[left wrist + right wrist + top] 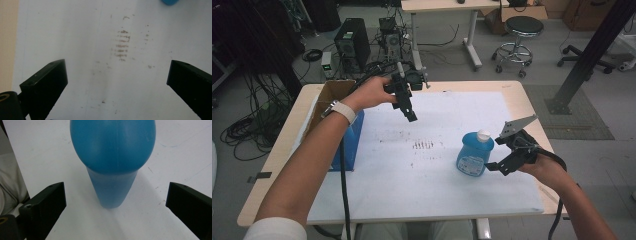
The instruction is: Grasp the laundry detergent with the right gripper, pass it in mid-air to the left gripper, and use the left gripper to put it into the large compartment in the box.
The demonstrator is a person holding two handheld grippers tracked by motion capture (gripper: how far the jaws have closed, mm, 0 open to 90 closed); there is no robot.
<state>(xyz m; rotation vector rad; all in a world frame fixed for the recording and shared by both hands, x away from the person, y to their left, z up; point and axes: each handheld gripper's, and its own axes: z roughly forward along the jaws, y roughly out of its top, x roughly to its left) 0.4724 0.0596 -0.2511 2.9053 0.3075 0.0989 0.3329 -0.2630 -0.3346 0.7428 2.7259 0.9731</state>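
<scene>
Bottle [474,154] upright; box [333,95] well apart.

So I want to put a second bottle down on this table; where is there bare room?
The white sheet is bare from the cardboard box across to the blue bottle, apart from a patch of brown marks, and along the near edge. It is tight beside the bottle, where the open right hand-held gripper closes in.
</scene>
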